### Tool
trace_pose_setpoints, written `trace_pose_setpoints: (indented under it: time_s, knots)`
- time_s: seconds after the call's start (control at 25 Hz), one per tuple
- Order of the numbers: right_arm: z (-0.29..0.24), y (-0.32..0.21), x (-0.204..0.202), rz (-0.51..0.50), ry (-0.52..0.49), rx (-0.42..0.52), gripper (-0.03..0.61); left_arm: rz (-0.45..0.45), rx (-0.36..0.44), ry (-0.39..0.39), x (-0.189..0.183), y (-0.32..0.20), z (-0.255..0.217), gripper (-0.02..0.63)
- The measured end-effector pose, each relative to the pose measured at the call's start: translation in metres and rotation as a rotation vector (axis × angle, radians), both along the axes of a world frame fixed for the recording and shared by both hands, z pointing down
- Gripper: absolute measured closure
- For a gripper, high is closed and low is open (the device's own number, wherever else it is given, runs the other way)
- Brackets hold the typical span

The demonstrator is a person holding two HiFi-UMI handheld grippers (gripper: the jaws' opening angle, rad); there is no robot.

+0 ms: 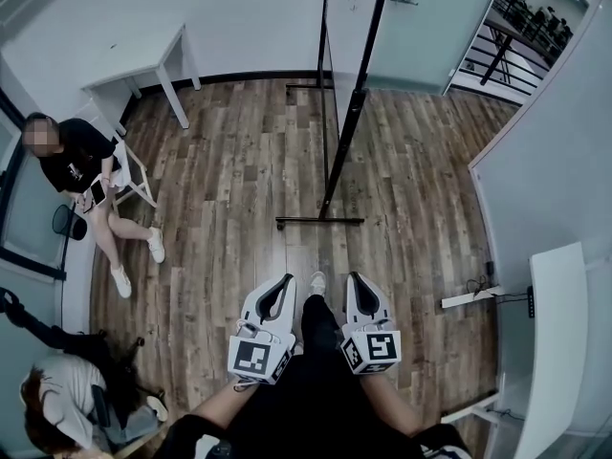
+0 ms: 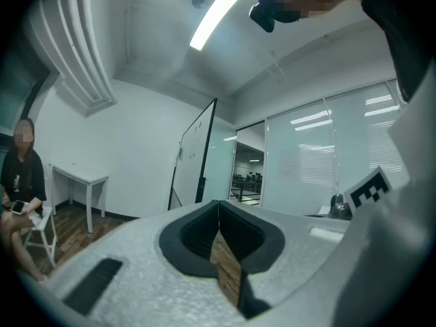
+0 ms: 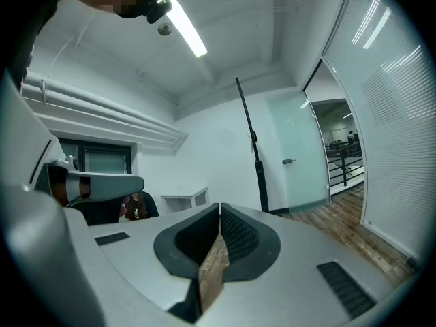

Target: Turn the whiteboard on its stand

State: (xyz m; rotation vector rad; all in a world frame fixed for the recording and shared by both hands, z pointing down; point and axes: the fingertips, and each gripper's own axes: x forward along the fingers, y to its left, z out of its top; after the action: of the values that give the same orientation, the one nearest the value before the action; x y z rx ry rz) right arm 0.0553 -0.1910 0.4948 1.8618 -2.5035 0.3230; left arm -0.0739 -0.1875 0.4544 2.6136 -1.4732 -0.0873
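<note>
The whiteboard (image 1: 337, 75) stands edge-on in its black frame, straight ahead of me on the wood floor, with the stand's foot bar (image 1: 319, 222) nearest me. Both grippers hover low near my legs, well short of the stand and apart from it. My left gripper (image 1: 286, 279) is shut with nothing between its fingers, and so is my right gripper (image 1: 354, 277). In the left gripper view the whiteboard (image 2: 196, 157) shows its white face past the left gripper (image 2: 218, 203). In the right gripper view only the whiteboard's thin dark edge (image 3: 251, 148) rises beyond the right gripper (image 3: 219, 207).
A person sits on a white chair (image 1: 84, 168) at the left, next to a white table (image 1: 143, 73). Another person (image 1: 59, 402) crouches at the lower left. A glass door (image 1: 426, 22) lies behind the board, and a white desk (image 1: 557, 333) stands along the right wall.
</note>
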Motion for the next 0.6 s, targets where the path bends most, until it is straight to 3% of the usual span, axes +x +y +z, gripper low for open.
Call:
trace_pose_setpoints:
  time_s: [0.6]
  knots:
    - [0.0, -0.185, 0.029, -0.013, 0.017, -0.03, 0.561, -0.029, -0.021, 0.002, 0.025, -0.169, -0.008, 0.597]
